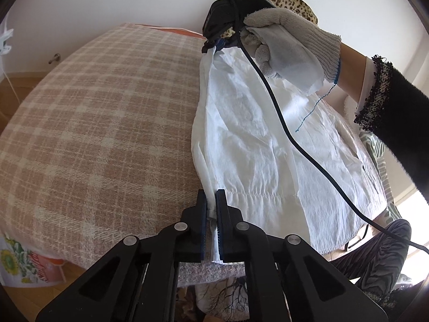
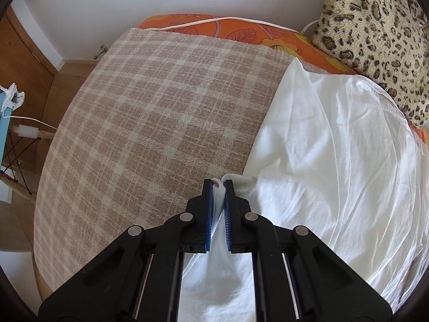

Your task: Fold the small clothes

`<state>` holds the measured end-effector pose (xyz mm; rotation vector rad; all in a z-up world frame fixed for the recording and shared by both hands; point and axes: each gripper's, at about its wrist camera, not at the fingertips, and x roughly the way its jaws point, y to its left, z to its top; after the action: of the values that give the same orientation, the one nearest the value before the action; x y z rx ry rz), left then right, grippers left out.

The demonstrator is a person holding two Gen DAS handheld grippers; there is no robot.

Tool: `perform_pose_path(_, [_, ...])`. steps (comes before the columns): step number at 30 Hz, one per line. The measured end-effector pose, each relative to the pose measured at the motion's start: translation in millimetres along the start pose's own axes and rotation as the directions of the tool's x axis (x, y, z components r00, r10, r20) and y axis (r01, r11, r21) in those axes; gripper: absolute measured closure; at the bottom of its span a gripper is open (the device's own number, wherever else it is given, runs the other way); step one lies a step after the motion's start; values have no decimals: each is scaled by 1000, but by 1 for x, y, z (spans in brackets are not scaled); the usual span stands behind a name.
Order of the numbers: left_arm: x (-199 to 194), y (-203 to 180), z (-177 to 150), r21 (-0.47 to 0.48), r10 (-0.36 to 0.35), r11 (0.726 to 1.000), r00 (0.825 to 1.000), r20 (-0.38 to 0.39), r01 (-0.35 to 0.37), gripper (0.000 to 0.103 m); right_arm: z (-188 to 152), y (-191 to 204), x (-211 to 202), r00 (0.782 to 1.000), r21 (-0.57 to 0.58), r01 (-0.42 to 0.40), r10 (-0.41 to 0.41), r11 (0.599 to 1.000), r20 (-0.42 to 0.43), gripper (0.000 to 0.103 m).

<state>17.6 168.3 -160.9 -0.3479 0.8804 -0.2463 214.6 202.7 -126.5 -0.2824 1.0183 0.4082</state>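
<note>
A white garment [image 1: 268, 139] hangs stretched in the air over a plaid blanket [image 1: 107, 134]. My left gripper [image 1: 211, 201] is shut on its near edge, white cloth pinched between the blue pads. My right gripper [image 1: 214, 44], held by a gloved hand [image 1: 289, 35], is shut on the far end of the same edge. In the right wrist view the right gripper [image 2: 218, 185] pinches a fold of the white garment [image 2: 335, 147], which spreads to the right over the plaid blanket [image 2: 147, 120].
A leopard-print cushion [image 2: 375, 32] lies at the back right on an orange sheet [image 2: 241, 29]. A black cable [image 1: 281, 123] hangs across the garment. A wooden floor [image 2: 16, 64] and a small side stand [image 2: 10, 112] are at the left.
</note>
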Motion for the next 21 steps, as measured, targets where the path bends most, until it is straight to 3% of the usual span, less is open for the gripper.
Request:
perform_pose_path(3, [-11, -11, 4, 22, -10, 1000, 999, 39, 9, 99, 4, -10, -16, 998, 6, -56, 56, 998, 29, 95])
perform_pose_path(5, [-21, -22, 6, 71, -7, 997, 997, 72, 2, 99, 5, -19, -28, 991, 14, -123, 122, 992, 56, 95])
perform_pose_path(10, [-34, -51, 7, 169, -25, 986, 991, 129, 3, 99, 4, -48, -52, 975, 59, -206, 200, 977, 94, 95])
perform_pose_path(15, [-32, -75, 10, 218, -71, 975, 990, 122, 43, 99, -4, -84, -71, 964, 100, -242, 228, 965, 134, 95])
perform_pose_path(21, [-19, -110, 9, 322, -103, 944, 991, 89, 69, 99, -24, -131, -78, 960, 147, -252, 229, 956, 159, 95])
